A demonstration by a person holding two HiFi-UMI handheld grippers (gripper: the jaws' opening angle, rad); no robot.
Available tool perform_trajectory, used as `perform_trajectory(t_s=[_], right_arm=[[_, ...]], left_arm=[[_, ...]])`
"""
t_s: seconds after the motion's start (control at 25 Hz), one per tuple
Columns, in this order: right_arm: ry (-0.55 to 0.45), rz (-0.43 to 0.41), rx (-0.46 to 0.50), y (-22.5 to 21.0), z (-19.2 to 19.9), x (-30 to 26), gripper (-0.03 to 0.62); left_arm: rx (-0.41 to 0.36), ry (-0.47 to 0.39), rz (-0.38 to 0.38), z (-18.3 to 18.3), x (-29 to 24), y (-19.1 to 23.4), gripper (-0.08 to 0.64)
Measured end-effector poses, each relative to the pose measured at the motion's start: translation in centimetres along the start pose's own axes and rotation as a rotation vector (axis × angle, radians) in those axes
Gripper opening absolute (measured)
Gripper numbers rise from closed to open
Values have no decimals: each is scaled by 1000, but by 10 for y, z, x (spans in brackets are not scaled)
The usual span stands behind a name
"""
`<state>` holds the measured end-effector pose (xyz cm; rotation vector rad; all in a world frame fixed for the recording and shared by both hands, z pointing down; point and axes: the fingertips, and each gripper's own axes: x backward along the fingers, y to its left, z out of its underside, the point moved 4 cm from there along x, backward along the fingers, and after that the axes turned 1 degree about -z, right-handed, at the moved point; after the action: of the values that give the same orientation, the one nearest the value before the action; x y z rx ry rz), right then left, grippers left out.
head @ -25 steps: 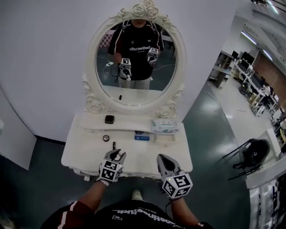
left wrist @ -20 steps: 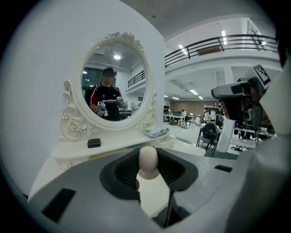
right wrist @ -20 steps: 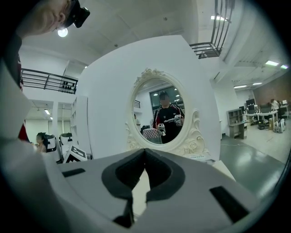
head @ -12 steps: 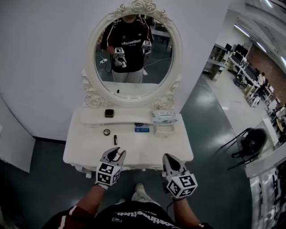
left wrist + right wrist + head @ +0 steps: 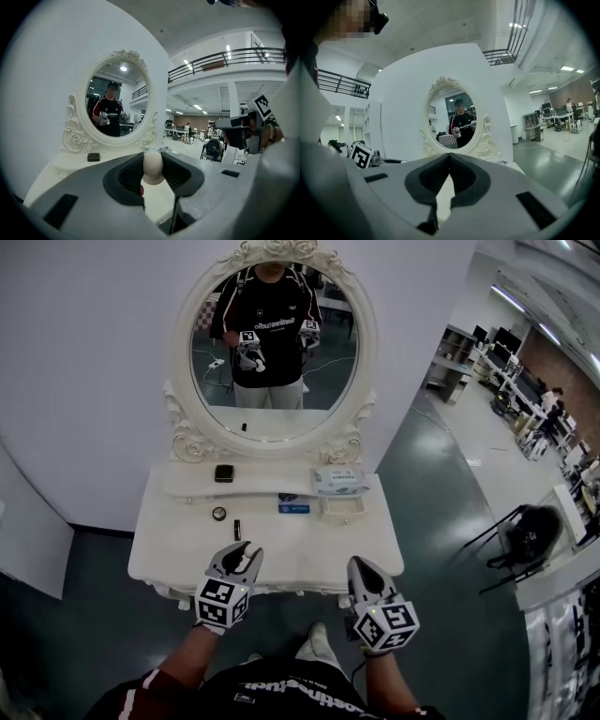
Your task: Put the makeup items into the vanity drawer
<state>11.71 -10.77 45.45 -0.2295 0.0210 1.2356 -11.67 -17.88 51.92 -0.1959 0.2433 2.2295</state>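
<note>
Grips a cream egg-shaped makeup sponge [image 5: 153, 166] between the pads of the left gripper [image 5: 242, 554], above the front edge of the white vanity table [image 5: 309, 563] and not in any drawer; shows no open drawer in any view, so probably stands at an early stage, with the drawer to be pulled out first; leaves on the tabletop a small dark tube [image 5: 237, 530] and a small round dark pot [image 5: 218, 513], and on the raised shelf a dark square compact [image 5: 223, 473]; carries nothing in the right gripper [image 5: 362, 568], jaws pressed together; offers no legible writing on the mirrored black shirt [image 5: 272, 329], the flat blue box [image 5: 293, 508] or the pale wipes pack [image 5: 338, 482].
</note>
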Motion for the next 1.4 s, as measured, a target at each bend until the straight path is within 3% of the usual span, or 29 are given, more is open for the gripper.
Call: perform_trajectory(t_s=[0.64,1.12,1.4], right_arm=[[-15,-43,3,-122,-26,-27,4],[25,-54,-18,-192,-18,-40,5],[61,-74,-23,-223,-13,-53,5]], left_arm=[[-56,-35,0,-41,-114,-59,115],[-98,-21,45,-45,-212,-101,115],[-110,12,34,-34,-256,-115,115]])
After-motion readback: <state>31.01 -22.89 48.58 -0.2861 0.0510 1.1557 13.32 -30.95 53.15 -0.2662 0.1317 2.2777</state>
